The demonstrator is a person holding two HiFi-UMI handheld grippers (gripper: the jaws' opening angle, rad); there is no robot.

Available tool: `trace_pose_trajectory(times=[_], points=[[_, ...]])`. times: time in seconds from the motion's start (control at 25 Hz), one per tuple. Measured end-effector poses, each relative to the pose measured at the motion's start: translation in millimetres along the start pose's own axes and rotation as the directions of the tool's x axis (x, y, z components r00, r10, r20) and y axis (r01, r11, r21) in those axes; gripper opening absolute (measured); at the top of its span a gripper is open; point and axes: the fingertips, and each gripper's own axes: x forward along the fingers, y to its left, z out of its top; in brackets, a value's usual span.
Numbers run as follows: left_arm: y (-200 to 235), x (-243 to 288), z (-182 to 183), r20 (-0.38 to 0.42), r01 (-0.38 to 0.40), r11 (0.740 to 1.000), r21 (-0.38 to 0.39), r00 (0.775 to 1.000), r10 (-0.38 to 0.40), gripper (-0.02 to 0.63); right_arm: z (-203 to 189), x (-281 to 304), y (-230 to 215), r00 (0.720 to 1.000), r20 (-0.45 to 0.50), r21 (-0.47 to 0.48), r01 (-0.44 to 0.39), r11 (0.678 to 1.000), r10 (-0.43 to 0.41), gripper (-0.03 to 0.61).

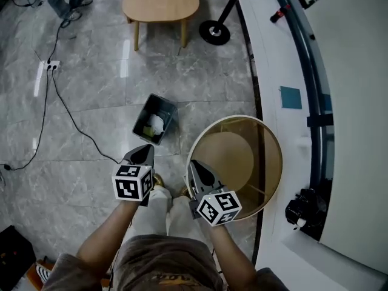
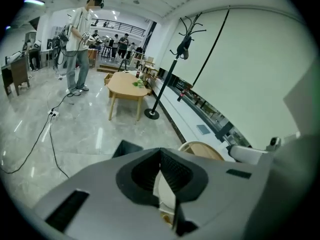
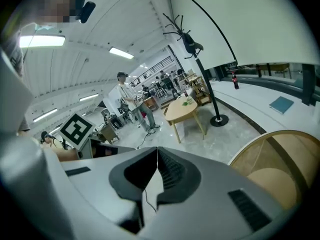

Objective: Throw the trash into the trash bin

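As judged from the head view, place the trash bin (image 1: 141, 114) straight ahead of the left claw (image 1: 143, 151), near it, and farther from the right claw (image 1: 195, 165). Read both claws as pressed shut on nothing. Find the trash (image 1: 156, 124), white and crumpled with a greenish scrap, already inside that bin, and take the bin's long axis as running away and slightly rightward. Note grey marble floor (image 1: 200, 90) beneath, a round tan table (image 1: 273, 138) just right, and beyond, a wooden table (image 1: 160, 5), a stand base (image 1: 213, 32) and a power strip (image 1: 52, 65).

One trash bin (image 1: 170, 115), one wooden table (image 1: 159, 2), one round chair (image 1: 227, 156), one coat stand (image 1: 214, 32).
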Motion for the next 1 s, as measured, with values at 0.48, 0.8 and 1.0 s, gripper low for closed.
trace_pose_trajectory(times=[0.48,0.8,1.0], points=[[-119,-132,51,0.093,0.12,0.982,0.143,0.987,-0.134,0.018,80,-103,59,0.992,0.058,-0.072,-0.107,0.992,0.111,0.018],[-193,-189,67,0.182,0.214,0.934,0.286,0.945,-0.272,0.018,118,-170,69,0.978,0.137,-0.172,-0.13,0.976,0.154,0.018],[-222,-223,74,0.259,0.25,0.915,0.317,0.905,-0.337,0.018,134,-205,83,0.965,0.187,-0.208,-0.144,0.968,0.184,0.018]])
